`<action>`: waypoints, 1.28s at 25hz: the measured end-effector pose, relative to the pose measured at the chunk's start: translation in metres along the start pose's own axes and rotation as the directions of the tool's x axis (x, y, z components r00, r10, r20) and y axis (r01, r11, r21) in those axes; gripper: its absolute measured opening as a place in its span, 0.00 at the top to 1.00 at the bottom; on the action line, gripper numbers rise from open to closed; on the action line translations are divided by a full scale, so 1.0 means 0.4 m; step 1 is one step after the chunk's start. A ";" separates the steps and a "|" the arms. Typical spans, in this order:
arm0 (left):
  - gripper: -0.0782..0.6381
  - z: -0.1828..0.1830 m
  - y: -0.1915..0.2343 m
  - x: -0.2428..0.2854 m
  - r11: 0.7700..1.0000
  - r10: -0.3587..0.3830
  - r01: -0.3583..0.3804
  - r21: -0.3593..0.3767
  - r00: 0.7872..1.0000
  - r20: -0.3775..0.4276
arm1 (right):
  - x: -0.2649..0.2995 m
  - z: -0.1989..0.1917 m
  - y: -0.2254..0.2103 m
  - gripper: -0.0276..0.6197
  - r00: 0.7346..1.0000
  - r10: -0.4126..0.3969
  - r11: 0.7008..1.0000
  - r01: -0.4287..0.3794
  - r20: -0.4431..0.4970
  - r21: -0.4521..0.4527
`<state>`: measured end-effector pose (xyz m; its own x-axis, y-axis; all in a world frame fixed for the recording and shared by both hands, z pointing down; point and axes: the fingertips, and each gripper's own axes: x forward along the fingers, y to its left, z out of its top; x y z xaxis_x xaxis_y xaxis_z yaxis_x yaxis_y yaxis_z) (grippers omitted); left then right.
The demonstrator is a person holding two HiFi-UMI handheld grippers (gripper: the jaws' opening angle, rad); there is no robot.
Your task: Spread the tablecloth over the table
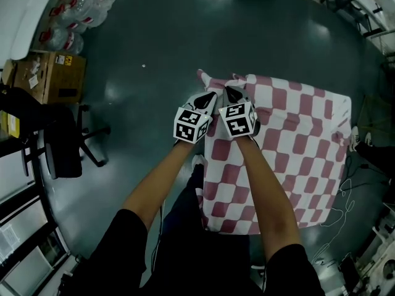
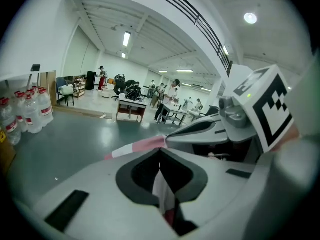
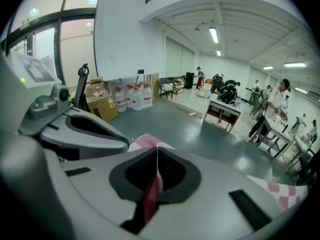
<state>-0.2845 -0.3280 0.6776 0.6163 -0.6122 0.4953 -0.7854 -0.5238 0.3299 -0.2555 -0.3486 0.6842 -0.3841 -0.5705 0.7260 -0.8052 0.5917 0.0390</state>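
The tablecloth (image 1: 296, 153) is seen as soft matt cloth; the floor (image 1: 173, 29) is finished smooth and glossy; the box (image 1: 52, 73) is made of cardboard.

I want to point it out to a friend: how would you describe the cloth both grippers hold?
Against the dark green floor, look right of the middle for the tablecloth. It alone is chequered pink and white, and the left gripper and right gripper both pinch its edge.

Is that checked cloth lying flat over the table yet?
Mostly spread, not flat: the left gripper and right gripper are shut on the far edge of the tablecloth, which is bunched up there.
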 end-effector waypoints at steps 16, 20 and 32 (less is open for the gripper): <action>0.88 0.048 0.049 0.055 0.998 0.032 -0.031 0.057 0.999 -0.006 | -0.126 -0.164 -0.226 0.82 0.991 -0.134 0.945 0.123 0.016 0.303; 0.88 0.004 0.062 0.088 0.997 0.056 -0.053 0.051 0.997 -0.052 | -0.116 -0.225 -0.268 0.88 0.989 -0.135 0.969 0.144 -0.057 0.200; 0.88 0.014 0.057 0.092 0.999 0.036 -0.036 -0.002 0.999 -0.017 | -0.103 -0.174 -0.391 0.87 0.995 -0.098 0.979 0.091 0.034 0.182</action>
<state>-0.2793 -0.3660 0.6988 0.5867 -0.6204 0.5205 -0.8071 -0.5003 0.3134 -0.0823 -0.3777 0.6960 -0.3182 -0.6451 0.6947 -0.9053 0.4242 -0.0208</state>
